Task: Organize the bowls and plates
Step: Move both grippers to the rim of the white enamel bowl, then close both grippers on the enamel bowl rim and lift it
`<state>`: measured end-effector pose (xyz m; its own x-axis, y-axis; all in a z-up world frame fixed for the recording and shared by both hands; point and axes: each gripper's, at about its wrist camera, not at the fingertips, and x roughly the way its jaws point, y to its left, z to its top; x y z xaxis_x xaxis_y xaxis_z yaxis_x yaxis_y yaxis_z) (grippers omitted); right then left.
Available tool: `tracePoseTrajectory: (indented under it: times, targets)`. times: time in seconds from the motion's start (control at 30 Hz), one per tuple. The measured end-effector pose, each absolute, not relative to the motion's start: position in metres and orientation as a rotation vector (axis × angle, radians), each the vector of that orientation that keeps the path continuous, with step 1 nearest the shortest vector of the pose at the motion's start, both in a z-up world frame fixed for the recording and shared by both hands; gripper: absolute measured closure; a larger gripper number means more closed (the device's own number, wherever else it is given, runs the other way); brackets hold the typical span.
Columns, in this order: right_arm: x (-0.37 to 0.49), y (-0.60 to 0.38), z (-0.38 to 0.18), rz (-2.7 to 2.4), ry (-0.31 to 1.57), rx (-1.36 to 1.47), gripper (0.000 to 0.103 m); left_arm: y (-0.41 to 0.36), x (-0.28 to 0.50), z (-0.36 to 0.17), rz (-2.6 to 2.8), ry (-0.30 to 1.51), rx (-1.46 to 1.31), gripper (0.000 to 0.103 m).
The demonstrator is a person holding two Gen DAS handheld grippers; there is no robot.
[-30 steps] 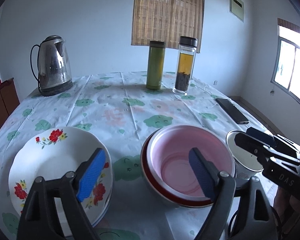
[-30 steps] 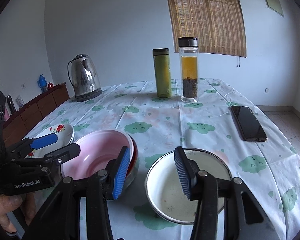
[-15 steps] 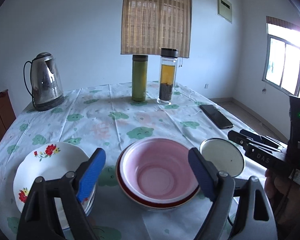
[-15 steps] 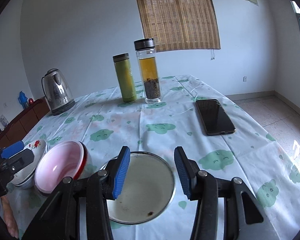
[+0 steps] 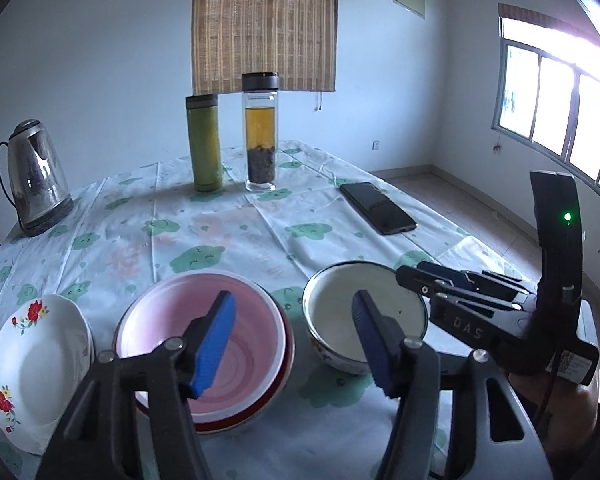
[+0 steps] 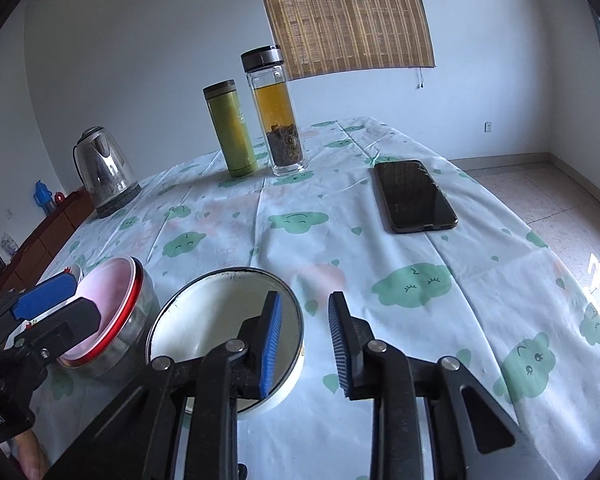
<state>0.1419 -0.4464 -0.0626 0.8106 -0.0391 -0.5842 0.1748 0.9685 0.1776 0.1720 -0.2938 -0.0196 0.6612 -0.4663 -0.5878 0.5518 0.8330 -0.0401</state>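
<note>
On the cloud-print tablecloth a white floral plate (image 5: 32, 368) lies at the left. A pink bowl (image 5: 204, 344) nested in a red-rimmed one sits in the middle, and a white enamel bowl (image 5: 364, 304) is at the right. My left gripper (image 5: 292, 342) hovers over the gap between the two bowls. Its jaws are closing and neither pad touches anything. My right gripper (image 6: 304, 344) straddles the right rim of the white enamel bowl (image 6: 220, 320), one pad inside and one outside. Its jaws are closing, with a gap still on both sides of the rim.
A steel kettle (image 5: 36, 184), a green flask (image 5: 204, 144) and a glass tea bottle (image 5: 260, 132) stand at the far side of the table. A black phone (image 6: 414, 196) lies at the right, near the table edge. A wooden cabinet (image 6: 40, 236) is off to the left.
Both grippers shifted right and their jaws narrowed. The right gripper moved from over the white bowl's middle to straddling its right rim. The left now sits between the two bowls.
</note>
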Motion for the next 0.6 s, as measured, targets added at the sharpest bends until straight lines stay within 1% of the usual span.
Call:
tracePoseTrajectory:
  times: [0.13, 0.2, 0.3, 0.47, 0.5, 0.6]
  targets:
    - [0.145, -0.441, -0.068, -0.106, 0.648, 0.202, 0.081, -0.3, 0.172, -0.024, -0.588, 0.632, 0.15, 0.046]
    - [0.147, -0.44, -0.071, -0.11, 0.664, 0.193, 0.082, -0.302, 0.173, -0.026, -0.594, 0.641, 0.15, 0.049]
    - [0.147, -0.44, -0.071, -0.113, 0.668, 0.187, 0.095, -0.304, 0.173, -0.028, -0.602, 0.648, 0.152, 0.049]
    - [0.148, -0.442, -0.073, -0.13, 0.68, 0.187, 0.096, -0.31, 0.17, -0.032, -0.626, 0.661, 0.169, 0.05]
    - [0.147, -0.443, -0.073, -0.13, 0.68, 0.192, 0.096, -0.311, 0.17, -0.032, -0.63, 0.664, 0.171, 0.051]
    - [0.146, -0.445, -0.071, -0.138, 0.671, 0.194, 0.097, -0.314, 0.171, -0.034, -0.643, 0.678, 0.176, 0.063]
